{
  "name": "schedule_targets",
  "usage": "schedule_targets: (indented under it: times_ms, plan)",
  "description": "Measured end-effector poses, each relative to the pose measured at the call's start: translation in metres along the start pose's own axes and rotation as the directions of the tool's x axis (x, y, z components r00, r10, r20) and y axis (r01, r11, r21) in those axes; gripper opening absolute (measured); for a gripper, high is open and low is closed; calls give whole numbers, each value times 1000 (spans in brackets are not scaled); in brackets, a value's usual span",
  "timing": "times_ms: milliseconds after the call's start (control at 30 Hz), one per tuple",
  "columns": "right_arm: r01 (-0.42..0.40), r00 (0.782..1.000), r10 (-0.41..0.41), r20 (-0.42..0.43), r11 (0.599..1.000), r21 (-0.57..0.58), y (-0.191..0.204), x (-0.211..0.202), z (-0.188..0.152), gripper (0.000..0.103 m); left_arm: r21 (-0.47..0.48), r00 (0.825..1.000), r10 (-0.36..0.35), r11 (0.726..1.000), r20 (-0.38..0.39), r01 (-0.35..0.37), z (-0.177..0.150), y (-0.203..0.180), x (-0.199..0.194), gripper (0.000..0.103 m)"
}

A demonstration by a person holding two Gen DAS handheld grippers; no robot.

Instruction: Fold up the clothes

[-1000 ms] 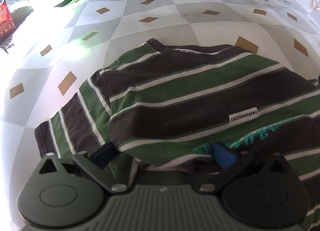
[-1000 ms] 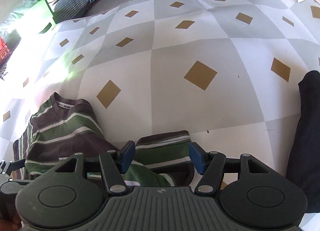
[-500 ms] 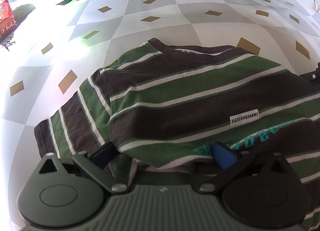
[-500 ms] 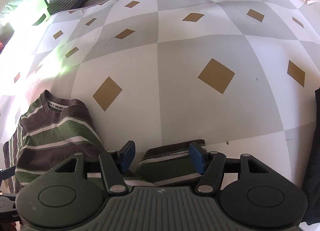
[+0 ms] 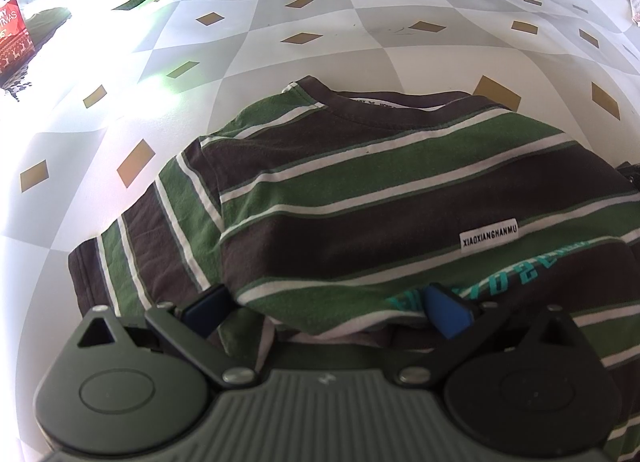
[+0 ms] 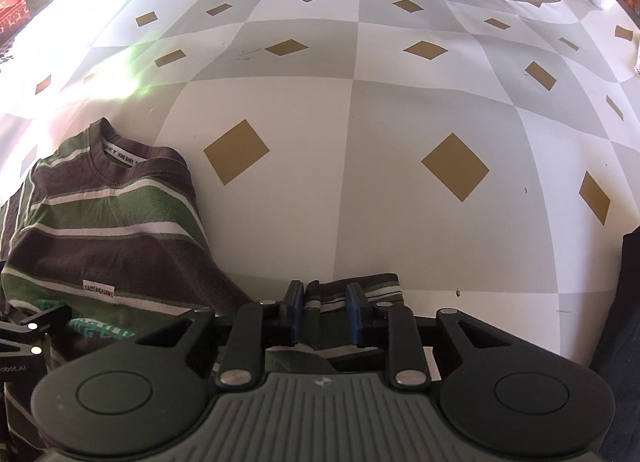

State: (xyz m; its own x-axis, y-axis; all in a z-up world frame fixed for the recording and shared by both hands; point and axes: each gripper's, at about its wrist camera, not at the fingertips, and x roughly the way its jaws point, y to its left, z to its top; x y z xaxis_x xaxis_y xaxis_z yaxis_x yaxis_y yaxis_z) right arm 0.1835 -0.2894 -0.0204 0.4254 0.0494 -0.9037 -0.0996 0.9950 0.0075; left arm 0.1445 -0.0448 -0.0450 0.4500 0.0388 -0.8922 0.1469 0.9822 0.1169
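Left wrist view: left claw [image 5: 326,308] spread wide, fingers straddling the near hem of the striped shirt [image 5: 384,197], not pinching it. Shirt lying toward the near edge of the mat [image 5: 360,45], collar facing the far edge. Likely to slip free on any lift, since nothing clamped; fold could sag or bunch on this side.

Right wrist view: right claw [image 6: 322,312] drawn narrow, clamped on a sleeve [image 6: 360,288] near the mat's near edge. Only a thin bite visible, so could pull out, or drag the body askew. Dark cloth [image 6: 630,302] at the right edge, close enough to snag.

Checked grey-and-white mat with tan diamonds, glare at the left; tiled room beyond, chair legs, boxes, fruit.
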Motion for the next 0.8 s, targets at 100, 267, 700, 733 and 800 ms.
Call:
schedule_targets:
  times_ms: [100, 267, 700, 733, 800]
  plan:
    - [-34, 999, 34, 13, 999, 42, -7, -2, 1, 5, 1, 1000, -1, 1000, 1, 1, 0, 0, 0, 103]
    - [3, 996, -13, 89, 994, 109, -25, -16, 4, 5, 2, 1000, -3, 1000, 3, 3, 0, 0, 0, 103]
    - [176, 958, -243, 151, 917, 357, -93, -46, 6, 5, 18, 1000, -16, 1000, 17, 16, -3, 1, 0, 103]
    - [172, 961, -238, 139, 912, 372, -99, -45, 5, 5, 21, 1000, -18, 1000, 16, 18, -3, 2, 0, 103]
    - [130, 971, -198, 136, 910, 394, -106, -45, 1, 5, 23, 1000, -22, 999, 12, 22, -5, 2, 0, 103]
